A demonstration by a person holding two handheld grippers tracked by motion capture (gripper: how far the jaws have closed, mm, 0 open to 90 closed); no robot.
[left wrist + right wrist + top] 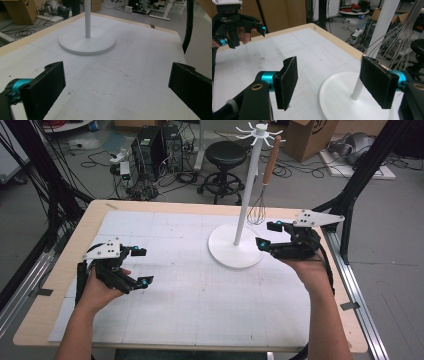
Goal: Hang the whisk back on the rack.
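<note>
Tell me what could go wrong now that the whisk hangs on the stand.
1. The right gripper sits open close to the stand; a nudge on its pole could tip it.
2. The whisk hangs from one peg near that gripper; brushing it might swing it off.

my desk has a pale wood rim under a white gridded mat. beyond it, at twelve o'clock, grey floor carries a black round stool. at eleven o'clock stand dark computer towers amid tangled cables. a cardboard box sits at one o'clock. black frame struts rise at two o'clock.
</note>
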